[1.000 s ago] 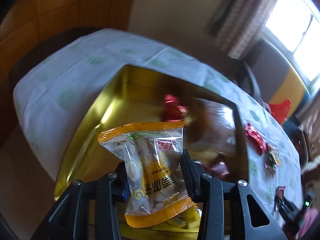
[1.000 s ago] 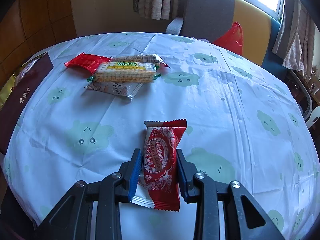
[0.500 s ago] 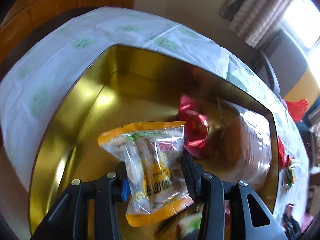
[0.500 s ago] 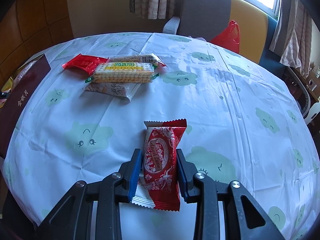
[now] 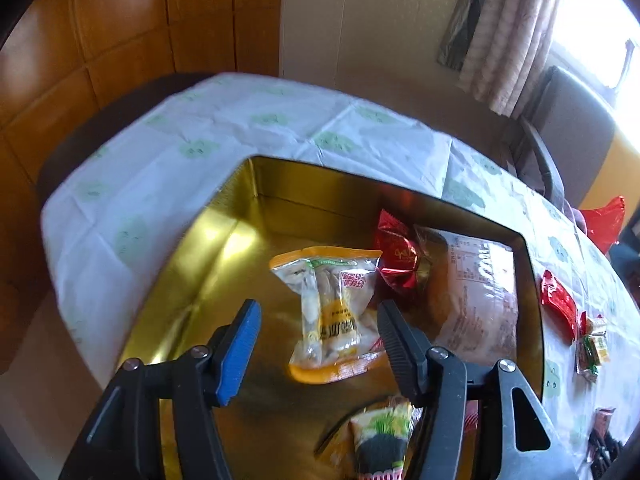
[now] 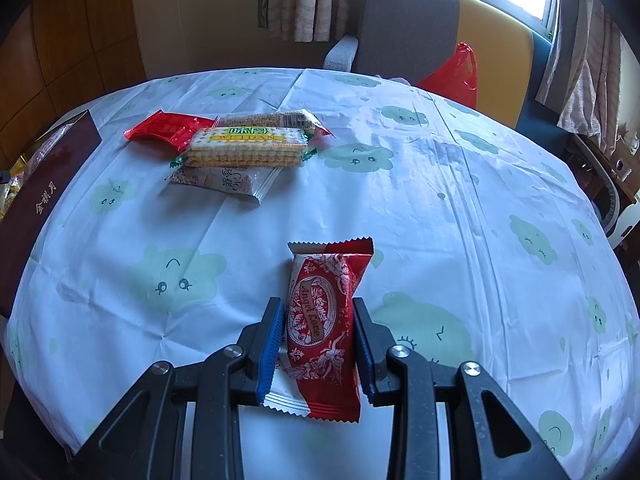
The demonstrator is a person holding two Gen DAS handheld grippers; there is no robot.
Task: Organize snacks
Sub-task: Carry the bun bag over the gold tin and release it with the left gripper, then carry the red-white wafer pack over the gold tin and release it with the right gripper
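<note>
In the left wrist view a clear packet with orange ends [image 5: 334,314] lies on the floor of the gold tin [image 5: 208,248]. My left gripper [image 5: 316,320] hangs over it with jaws opening, neither pad pressing the packet. A red wrapped snack [image 5: 400,256], a large clear bag [image 5: 474,296] and a green-and-black packet [image 5: 380,440] also lie in the tin. In the right wrist view my right gripper [image 6: 318,334] is shut on a red-and-white patterned snack packet [image 6: 322,316] above the tablecloth.
A stack of biscuit packets [image 6: 244,146] and a red wrapper [image 6: 170,130] lie at the far left of the table. The tin's dark brown side [image 6: 44,196] stands at the left edge. A chair [image 6: 404,24] with a red bag [image 6: 456,76] is behind.
My left gripper's jaws spread and let go of the orange-ended packet, which now lies in the tin. The left view shifted over the tin. The right gripper and its packet stayed still.
</note>
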